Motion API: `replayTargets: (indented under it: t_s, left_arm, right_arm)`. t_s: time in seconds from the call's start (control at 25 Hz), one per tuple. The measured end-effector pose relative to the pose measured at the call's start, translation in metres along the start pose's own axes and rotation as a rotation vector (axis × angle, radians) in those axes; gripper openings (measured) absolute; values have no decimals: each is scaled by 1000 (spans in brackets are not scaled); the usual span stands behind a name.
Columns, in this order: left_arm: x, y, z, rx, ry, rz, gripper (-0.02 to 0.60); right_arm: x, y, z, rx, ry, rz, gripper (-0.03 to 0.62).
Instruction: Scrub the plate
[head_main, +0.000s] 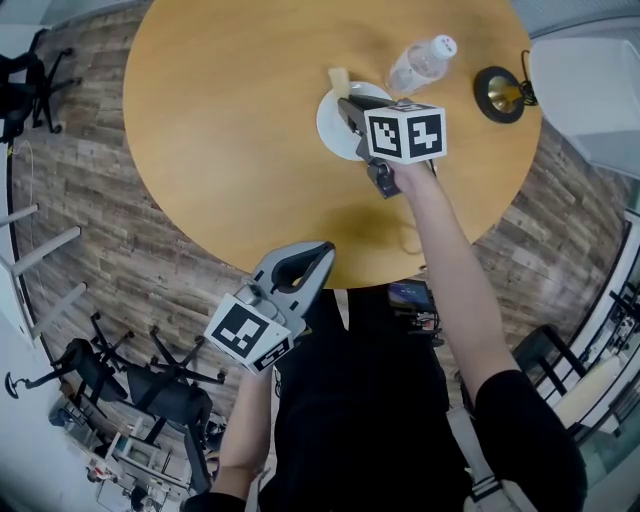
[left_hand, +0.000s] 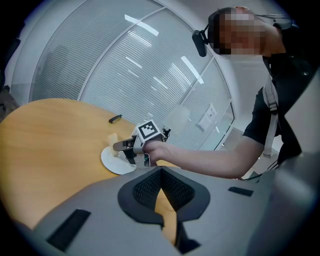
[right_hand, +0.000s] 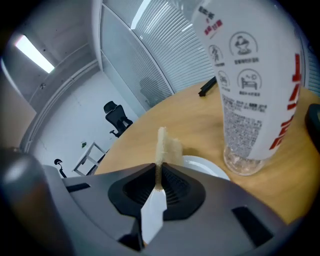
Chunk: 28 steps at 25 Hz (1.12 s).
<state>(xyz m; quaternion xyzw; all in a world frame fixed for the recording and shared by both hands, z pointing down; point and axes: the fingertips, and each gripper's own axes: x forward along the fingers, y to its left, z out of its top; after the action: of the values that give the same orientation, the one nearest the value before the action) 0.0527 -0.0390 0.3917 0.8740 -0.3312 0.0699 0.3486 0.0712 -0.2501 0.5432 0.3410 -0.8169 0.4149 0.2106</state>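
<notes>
A white plate (head_main: 333, 128) lies on the far side of the round wooden table (head_main: 240, 130). My right gripper (head_main: 345, 103) hovers over the plate, shut on a thin tan sponge (head_main: 339, 79) that sticks out past its tips. In the right gripper view the sponge (right_hand: 165, 146) stands upright between the closed jaws (right_hand: 159, 172), with the plate (right_hand: 206, 168) just beyond. My left gripper (head_main: 322, 250) hangs at the table's near edge, shut and holding nothing. The left gripper view looks past its own tips (left_hand: 159, 172) to the plate (left_hand: 111, 162) and the right gripper (left_hand: 120, 146).
A clear plastic bottle (head_main: 421, 63) with a printed label (right_hand: 255, 85) stands right beside the plate. A black and gold round object (head_main: 499, 95) sits at the table's right edge. A small black item (right_hand: 207, 86) lies further back. Office chairs (head_main: 140, 385) stand on the floor.
</notes>
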Motion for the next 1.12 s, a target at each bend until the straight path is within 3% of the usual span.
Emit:
replayTargets:
  t_s: [0.56,0.88,1.12]
  left_arm:
    - [-4,-13,-9,17,0,-8,12]
    - [-4,-23,-15,26,1,-14,12]
    - [-5,-28,-12,28,-8,-14,12]
  right_arm:
    - [-40,-34,-11,-45,7,-139,38]
    - [-65,-33,-34,-88,33,-155,38]
    - [-63,-11,-57,-113,73,-111,38]
